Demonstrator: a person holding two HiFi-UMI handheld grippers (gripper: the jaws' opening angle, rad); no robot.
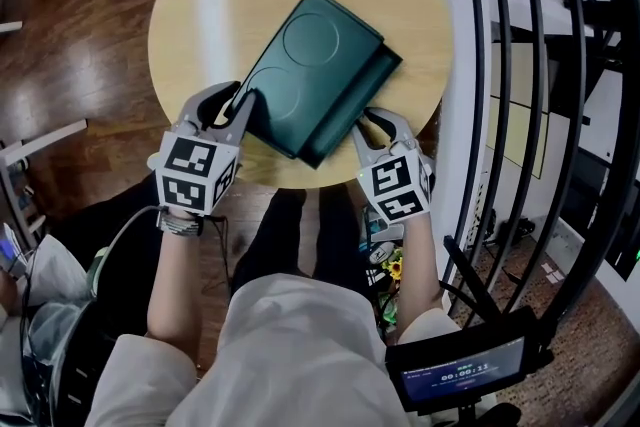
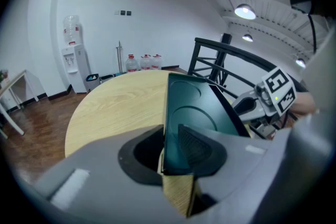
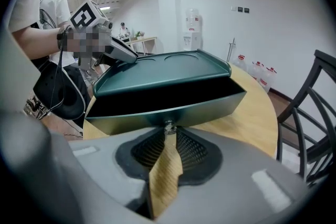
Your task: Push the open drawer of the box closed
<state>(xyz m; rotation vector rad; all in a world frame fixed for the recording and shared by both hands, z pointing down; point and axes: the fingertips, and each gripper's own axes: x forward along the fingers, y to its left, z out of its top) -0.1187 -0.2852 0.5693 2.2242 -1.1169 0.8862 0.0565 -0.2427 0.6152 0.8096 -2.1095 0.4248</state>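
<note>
A dark green box [image 1: 310, 65] lies on the round wooden table [image 1: 200, 5]. Its drawer [image 1: 365, 100] stands pulled out toward the lower right. My left gripper [image 1: 243, 105] is shut on the box's near left corner, and in the left gripper view that corner [image 2: 191, 107] sits between the pads [image 2: 197, 147]. My right gripper [image 1: 372, 123] is at the drawer front [image 3: 168, 107], its tips shut on the small metal knob [image 3: 168, 126]. The inside of the drawer shows only as a dark slot.
A black metal railing [image 1: 560, 65] runs close along the table's right side. A black chair [image 3: 310, 113] stands beyond the table. A small screen [image 1: 455, 375] is at the lower right. A water dispenser [image 2: 73, 60] stands against the far wall.
</note>
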